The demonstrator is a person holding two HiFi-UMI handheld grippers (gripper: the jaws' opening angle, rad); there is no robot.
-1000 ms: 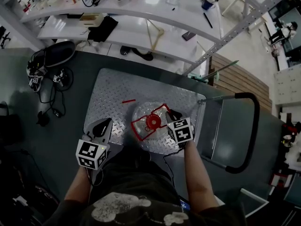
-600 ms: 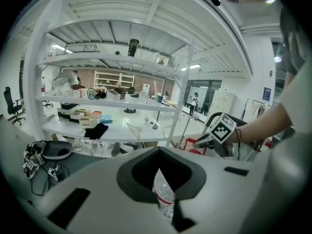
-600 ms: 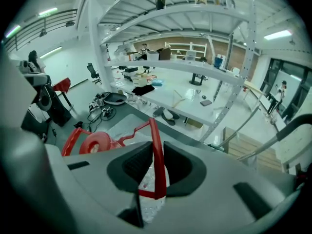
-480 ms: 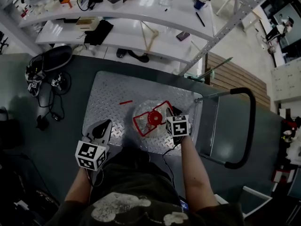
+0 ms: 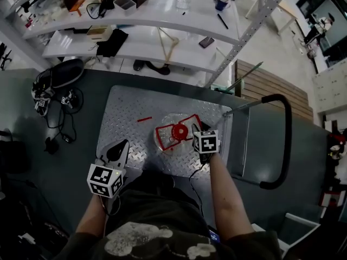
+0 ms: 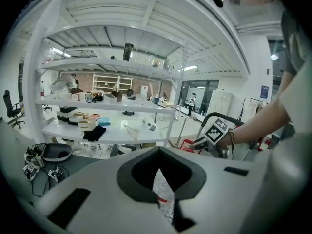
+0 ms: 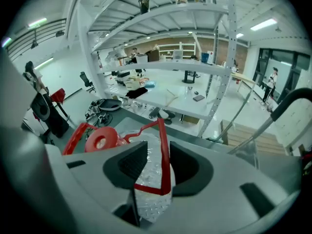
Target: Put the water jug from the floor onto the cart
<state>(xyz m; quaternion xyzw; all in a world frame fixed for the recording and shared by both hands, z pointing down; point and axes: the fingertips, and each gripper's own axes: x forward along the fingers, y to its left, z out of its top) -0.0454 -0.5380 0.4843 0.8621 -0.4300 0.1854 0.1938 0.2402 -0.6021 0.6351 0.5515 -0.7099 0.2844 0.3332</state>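
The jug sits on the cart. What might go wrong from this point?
1. The red handle of the clear plastic water jug stands between the opening jaws of the right gripper. A slanted pull-back could snag it and tip or drag the jug.
2. The grey diamond-plate cart deck shows no raised rim, so a dragged jug might slide off its near edge.

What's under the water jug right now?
The cart's diamond-plate deck; the water jug stands on it. The patch directly beneath is hidden by the jug.
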